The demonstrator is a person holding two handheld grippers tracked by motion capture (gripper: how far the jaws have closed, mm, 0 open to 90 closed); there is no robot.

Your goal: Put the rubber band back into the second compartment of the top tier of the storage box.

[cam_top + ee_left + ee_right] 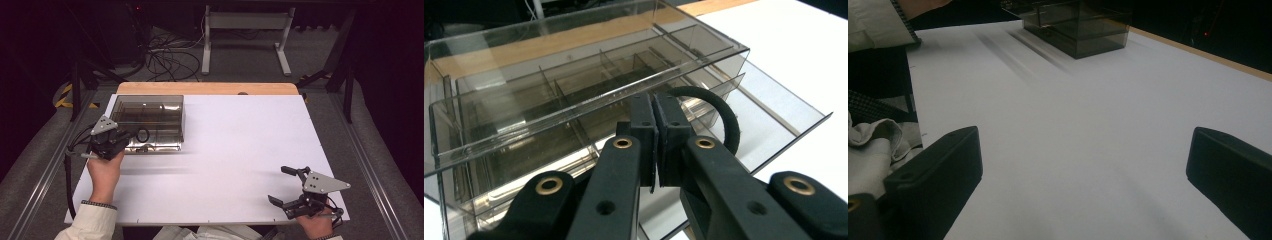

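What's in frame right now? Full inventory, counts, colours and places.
organiser box: 1, smoky clear plastic with dividers, far left of the sheet
black ring: 1, black, at the box's near side, by the left gripper's tips
white sheet: 1, white, covers the tabletop
table edge: 1, light wood, far side
metal stand: 1, grey, on the floor beyond the table
cables: several, black, floor behind the table
left gripper: 1, black, jaws together, at the box
right gripper: 1, black, jaws apart, near right corner
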